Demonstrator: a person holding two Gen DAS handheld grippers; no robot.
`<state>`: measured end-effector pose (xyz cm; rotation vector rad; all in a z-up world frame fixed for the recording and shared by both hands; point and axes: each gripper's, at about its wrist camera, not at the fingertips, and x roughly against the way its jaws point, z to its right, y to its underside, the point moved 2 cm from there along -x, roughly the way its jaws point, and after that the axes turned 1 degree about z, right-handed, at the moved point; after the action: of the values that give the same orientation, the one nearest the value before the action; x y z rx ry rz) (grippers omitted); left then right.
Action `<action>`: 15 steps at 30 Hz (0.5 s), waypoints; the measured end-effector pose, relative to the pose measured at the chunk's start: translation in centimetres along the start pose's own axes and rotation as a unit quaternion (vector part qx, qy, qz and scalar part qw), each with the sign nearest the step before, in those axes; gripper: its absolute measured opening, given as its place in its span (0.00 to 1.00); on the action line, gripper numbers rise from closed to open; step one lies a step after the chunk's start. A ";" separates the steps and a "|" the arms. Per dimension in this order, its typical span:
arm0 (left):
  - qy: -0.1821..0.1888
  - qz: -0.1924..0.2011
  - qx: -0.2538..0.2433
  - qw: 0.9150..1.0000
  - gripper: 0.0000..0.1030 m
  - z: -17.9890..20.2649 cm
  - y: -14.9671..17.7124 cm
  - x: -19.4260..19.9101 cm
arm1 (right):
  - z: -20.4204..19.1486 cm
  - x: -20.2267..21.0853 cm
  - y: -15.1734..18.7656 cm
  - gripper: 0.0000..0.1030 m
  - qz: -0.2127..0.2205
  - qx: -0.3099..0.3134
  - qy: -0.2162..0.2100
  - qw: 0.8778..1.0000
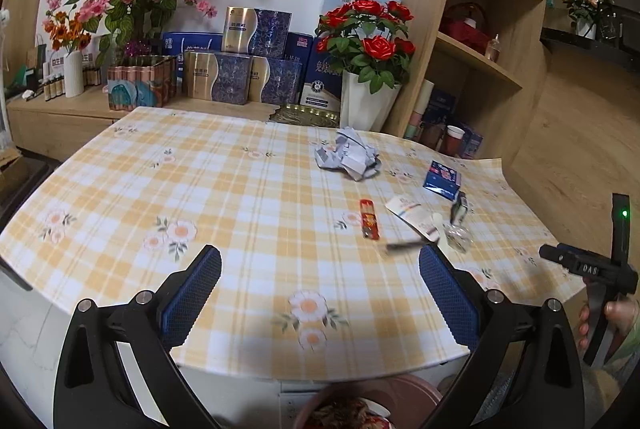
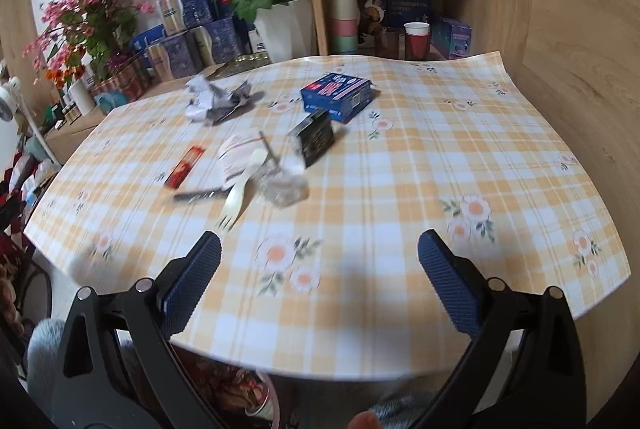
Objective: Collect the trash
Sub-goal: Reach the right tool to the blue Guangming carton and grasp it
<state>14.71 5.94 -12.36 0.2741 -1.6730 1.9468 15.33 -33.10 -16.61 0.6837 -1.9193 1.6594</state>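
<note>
judging from the bin (image 1: 360,405) holding some trash, most remains on the table (image 2: 360,269): crumpled paper (image 2: 208,99), blue box (image 2: 336,95), fork (image 2: 238,197); both claws, left gripper (image 1: 320,293) and right gripper (image 2: 320,285), stand apart, empty.

Both wrist views look down and forward over the near edge of the counter (image 1: 120,197), toward the wall. They share the crumpled paper (image 1: 347,153) and blue box (image 1: 442,177); the right view sits nearer these.

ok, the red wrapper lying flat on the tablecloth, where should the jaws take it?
Across the narrow width of the red wrapper, near its middle, coming from above. It is long, thin and lies flat on the tablecloth, so a side approach finds no edge. Clear cloth flanks both long sides.
</note>
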 end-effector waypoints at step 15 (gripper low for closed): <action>0.004 -0.021 0.015 1.000 0.94 -0.2 -3.7 -8.6 | 1.9 -14.5 -13.4 0.94 -0.044 0.018 0.008 0.999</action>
<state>23.81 4.04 -13.47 0.3086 -1.6224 1.9410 34.90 -36.04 -16.65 0.7563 -1.8258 1.6425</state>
